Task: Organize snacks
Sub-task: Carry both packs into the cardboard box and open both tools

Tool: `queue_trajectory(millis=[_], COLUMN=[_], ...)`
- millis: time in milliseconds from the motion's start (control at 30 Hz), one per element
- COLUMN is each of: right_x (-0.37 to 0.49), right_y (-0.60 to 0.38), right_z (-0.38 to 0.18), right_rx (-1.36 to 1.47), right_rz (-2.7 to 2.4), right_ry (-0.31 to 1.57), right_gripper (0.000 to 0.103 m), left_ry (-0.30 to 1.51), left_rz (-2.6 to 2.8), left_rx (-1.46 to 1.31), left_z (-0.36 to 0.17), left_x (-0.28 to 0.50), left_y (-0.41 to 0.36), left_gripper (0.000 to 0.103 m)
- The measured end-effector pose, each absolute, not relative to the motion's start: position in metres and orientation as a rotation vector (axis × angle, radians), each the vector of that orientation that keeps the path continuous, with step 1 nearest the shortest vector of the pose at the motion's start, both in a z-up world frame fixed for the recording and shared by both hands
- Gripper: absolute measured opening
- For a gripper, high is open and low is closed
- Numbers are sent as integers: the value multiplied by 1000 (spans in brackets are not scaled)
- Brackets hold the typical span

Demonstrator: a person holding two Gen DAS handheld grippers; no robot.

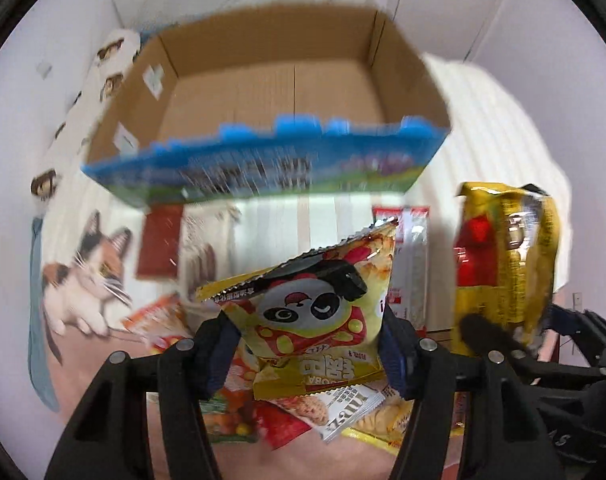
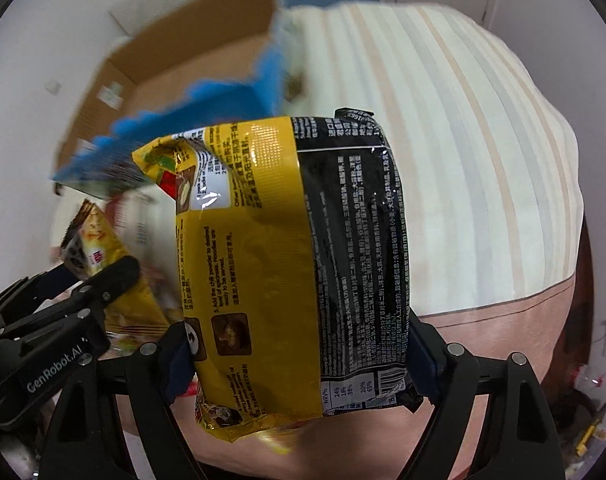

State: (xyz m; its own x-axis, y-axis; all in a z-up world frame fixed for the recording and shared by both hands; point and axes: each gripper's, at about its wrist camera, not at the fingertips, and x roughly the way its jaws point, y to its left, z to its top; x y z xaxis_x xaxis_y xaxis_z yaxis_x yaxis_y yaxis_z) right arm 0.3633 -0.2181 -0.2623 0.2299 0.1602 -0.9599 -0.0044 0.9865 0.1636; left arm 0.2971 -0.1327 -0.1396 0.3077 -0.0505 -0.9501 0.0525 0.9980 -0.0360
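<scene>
Panda snack bag (image 1: pixel 303 320) pinched in left hand-held gripper (image 1: pixel 307 344); right hand-held gripper (image 2: pixel 299 356), "GenRobot.AI", clamps noodle pack (image 2: pixel 287 260).

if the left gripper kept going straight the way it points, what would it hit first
Probably the loose snack packets lying below the panda snack bag that the left gripper holds; the cardboard box sits farther ahead. Depth is unclear here.

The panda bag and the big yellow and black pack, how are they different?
The panda bag is smaller, with a cartoon face; the yellow and black pack is bigger, covered in small print. The left gripper holds the bag, the right gripper the pack. Both are lifted, near the cardboard box.
</scene>
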Motion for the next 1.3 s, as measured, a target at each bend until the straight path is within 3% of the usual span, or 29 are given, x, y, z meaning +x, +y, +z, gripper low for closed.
queue_trajectory(millis=[233,467,867,1300], right_x=[382,441,606,679], right_y=[-182,-169,-133,-110], right_z=[-186,-135,-198,-302], right_rx=[228,260,168,8], right_rz=[164,142,58,13], right_ry=[1225,1172,1367,1555], right_gripper=[87,87,87,87], left_ry=[1176,1195,1472,1633], left_rz=[-152,-188,-174,-191], left_rx=[-48,-57,-159,-78], left_z=[-92,-77,-169,-253], left_x=[318,414,561,600], left_y=[-86,-49,-14,-29], left_gripper=[59,59,59,59])
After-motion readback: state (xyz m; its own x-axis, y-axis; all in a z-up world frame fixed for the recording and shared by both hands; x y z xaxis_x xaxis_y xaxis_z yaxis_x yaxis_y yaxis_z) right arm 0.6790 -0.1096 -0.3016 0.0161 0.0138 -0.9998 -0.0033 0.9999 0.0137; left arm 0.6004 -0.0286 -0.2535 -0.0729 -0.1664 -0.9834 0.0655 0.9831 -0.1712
